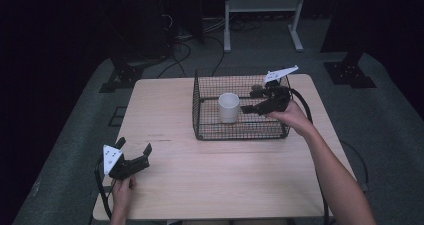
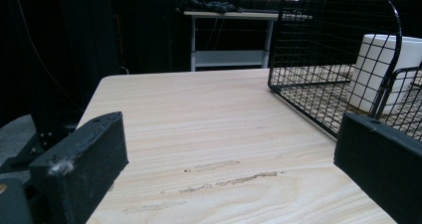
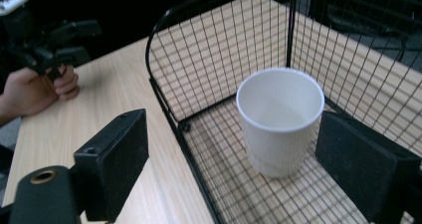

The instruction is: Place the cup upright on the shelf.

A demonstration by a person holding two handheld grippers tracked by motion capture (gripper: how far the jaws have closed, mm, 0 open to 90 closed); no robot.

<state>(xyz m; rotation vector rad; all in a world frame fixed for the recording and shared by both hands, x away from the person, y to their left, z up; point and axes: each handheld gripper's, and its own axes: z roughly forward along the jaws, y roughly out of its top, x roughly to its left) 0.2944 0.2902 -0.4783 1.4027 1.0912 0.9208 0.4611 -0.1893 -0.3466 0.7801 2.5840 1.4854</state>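
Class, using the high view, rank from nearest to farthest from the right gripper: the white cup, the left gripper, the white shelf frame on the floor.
From the right gripper:
1. White cup, beside it in the wire basket.
2. White shelf frame, beyond the table's far edge.
3. Left gripper, near left corner.

2 black grippers (image 1: 134,153) (image 1: 250,106), blocky jaws, white 3-cornered top plates, black trailing cables.

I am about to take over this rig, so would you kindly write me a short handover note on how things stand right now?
Left claw: open, holding nothing, low over the table at its near left corner.
Right claw: open, holding nothing, inside the wire basket, pointing at the cup from its right.
White cup: upright and empty on the basket floor; the jaws are apart from it.
Done: cup sits in the basket.
Left: apparently either grasping the cup or drawing the right claw away.
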